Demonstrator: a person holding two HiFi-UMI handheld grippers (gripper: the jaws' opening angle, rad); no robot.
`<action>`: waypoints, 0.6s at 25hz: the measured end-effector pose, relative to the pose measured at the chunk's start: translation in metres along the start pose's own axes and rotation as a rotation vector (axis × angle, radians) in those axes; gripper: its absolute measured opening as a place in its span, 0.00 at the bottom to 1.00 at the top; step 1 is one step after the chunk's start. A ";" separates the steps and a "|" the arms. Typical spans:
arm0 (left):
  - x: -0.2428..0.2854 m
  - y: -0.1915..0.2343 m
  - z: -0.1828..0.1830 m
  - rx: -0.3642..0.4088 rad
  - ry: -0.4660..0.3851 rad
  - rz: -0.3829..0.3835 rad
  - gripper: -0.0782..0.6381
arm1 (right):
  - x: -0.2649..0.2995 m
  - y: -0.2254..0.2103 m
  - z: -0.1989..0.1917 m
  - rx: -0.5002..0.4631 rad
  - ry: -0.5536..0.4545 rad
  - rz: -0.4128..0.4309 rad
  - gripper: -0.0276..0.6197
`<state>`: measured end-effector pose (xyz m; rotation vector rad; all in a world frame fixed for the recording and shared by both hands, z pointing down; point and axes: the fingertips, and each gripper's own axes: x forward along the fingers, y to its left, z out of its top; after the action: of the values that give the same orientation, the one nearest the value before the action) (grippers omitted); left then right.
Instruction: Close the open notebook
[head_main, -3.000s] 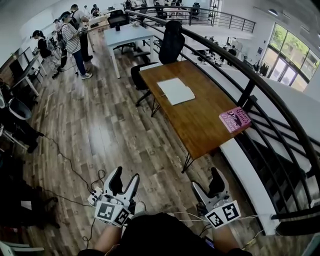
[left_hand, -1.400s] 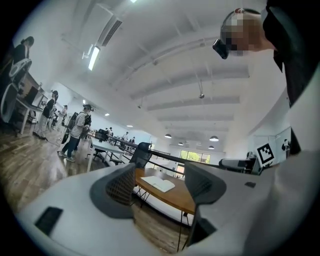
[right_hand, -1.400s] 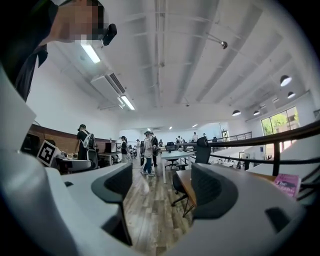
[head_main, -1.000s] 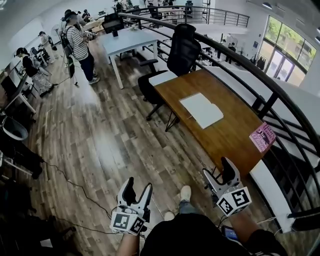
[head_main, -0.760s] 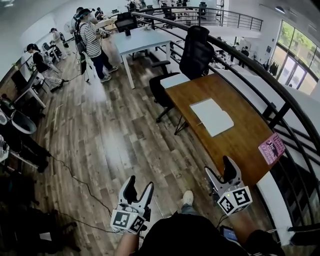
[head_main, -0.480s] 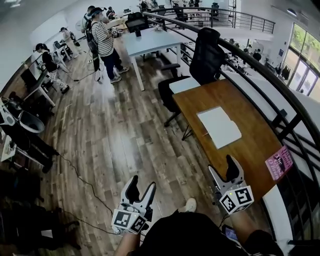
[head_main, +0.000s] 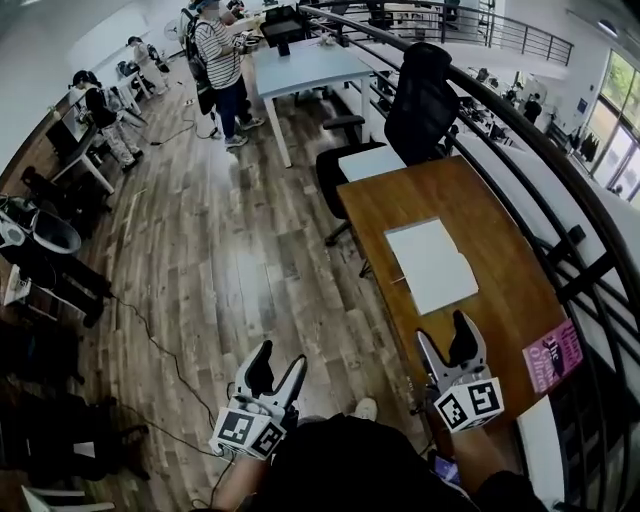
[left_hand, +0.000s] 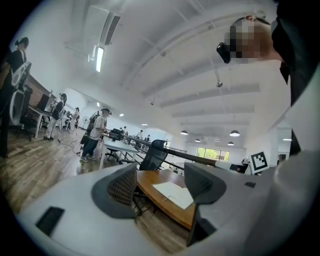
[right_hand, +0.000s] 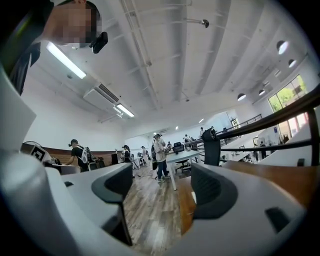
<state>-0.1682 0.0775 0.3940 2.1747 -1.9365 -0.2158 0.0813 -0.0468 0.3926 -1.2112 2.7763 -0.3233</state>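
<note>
The open notebook (head_main: 430, 265) lies flat at the middle of the wooden surface (head_main: 505, 300), untouched; the left tool (head_main: 278, 358) and right tool (head_main: 445, 338), both spread and empty, hang short of it; this looks like the approach; next, reach a cover's edge and fold it over.

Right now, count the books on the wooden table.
2: open white notebook in the middle of the table; pink book at its near right edge. White thing at the far end: unclear.

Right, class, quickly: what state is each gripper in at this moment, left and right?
Left gripper: open, nothing between its jaws.
Right gripper: open, nothing between its jaws.
</note>
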 end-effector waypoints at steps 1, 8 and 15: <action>0.007 -0.004 -0.002 0.002 0.008 -0.007 0.53 | -0.001 -0.007 0.000 0.009 -0.002 -0.007 0.58; 0.047 -0.017 -0.004 0.009 0.036 -0.054 0.53 | -0.007 -0.053 -0.002 0.044 -0.003 -0.086 0.56; 0.096 -0.014 0.003 0.083 -0.009 -0.102 0.52 | 0.001 -0.084 0.000 0.015 0.002 -0.157 0.55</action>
<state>-0.1437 -0.0168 0.3911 2.3320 -1.8731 -0.1656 0.1407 -0.1038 0.4118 -1.4294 2.6813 -0.3574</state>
